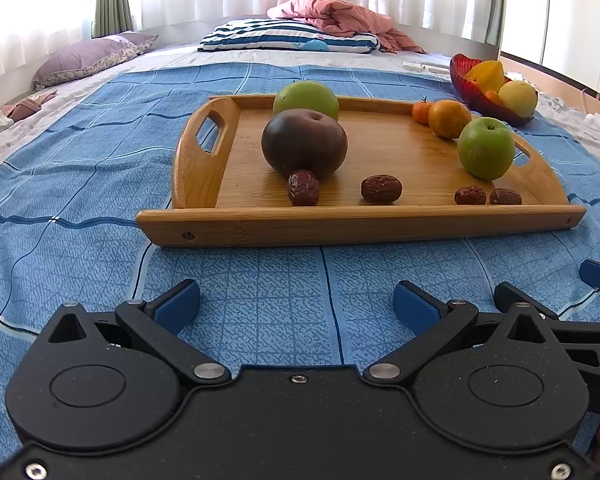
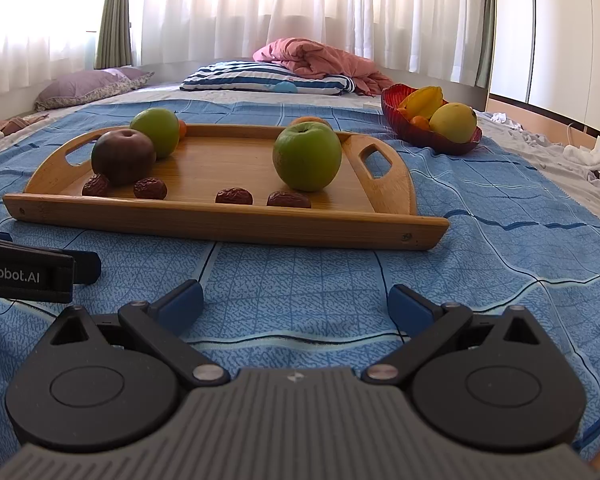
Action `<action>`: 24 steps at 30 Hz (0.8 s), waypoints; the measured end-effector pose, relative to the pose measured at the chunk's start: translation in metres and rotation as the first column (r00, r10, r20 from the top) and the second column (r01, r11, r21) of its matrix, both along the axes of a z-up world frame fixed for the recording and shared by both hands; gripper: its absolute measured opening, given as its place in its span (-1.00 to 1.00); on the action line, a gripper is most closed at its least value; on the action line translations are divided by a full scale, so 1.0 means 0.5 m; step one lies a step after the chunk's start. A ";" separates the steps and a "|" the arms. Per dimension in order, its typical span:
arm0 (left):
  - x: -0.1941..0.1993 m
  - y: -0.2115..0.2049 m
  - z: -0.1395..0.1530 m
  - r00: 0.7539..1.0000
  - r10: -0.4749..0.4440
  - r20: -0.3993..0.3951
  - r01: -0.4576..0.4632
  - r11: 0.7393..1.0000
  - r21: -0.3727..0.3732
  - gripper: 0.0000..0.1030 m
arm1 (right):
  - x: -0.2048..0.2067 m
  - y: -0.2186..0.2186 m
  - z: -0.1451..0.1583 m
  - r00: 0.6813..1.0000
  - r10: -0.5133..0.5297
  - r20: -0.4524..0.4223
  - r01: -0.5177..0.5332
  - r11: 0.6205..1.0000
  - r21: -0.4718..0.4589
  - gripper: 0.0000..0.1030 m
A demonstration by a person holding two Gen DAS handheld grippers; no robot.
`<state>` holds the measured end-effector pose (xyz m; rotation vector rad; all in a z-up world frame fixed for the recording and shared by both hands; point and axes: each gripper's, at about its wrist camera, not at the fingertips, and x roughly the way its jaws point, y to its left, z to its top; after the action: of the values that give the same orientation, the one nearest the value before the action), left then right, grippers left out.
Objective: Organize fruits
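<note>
A: From the left wrist, my left gripper (image 1: 296, 304) is spread wide, holding nothing, low over the blue bedspread (image 1: 80, 168). The wooden tray (image 1: 360, 226) sits straight ahead, its long axis running left-right; the red bowl (image 1: 466, 80) is far right.

B: And the right wrist?

A: My right gripper (image 2: 296, 304) is wide and empty too. The near green apple (image 2: 307, 157) lies just ahead; the bowl (image 2: 428, 136) is beyond it, right. I judge the right hand nearer.
</note>
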<state>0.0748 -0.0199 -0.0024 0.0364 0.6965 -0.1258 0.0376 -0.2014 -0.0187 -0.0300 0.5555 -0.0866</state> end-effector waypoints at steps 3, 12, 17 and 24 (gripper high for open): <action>0.000 0.000 0.000 1.000 0.001 0.000 -0.001 1.000 0.000 1.00 | 0.000 0.000 0.000 1.000 0.000 0.000 0.000 1.000 0.000 1.00; 0.000 0.000 0.000 1.000 0.001 -0.001 -0.001 1.000 -0.002 1.00 | 0.000 0.000 0.000 1.000 0.000 0.000 0.000 1.000 0.000 1.00; 0.001 -0.001 0.000 1.000 0.006 -0.005 -0.006 1.000 0.000 1.00 | 0.000 0.000 0.000 1.000 0.000 0.000 0.000 1.000 -0.001 1.00; 0.002 -0.005 -0.002 1.000 0.010 0.001 -0.010 1.000 0.005 1.00 | 0.000 0.000 -0.001 1.000 0.000 0.000 0.000 1.000 -0.001 1.00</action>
<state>0.0759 -0.0222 -0.0035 0.0374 0.6963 -0.1147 0.0376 -0.2012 -0.0190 -0.0305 0.5551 -0.0867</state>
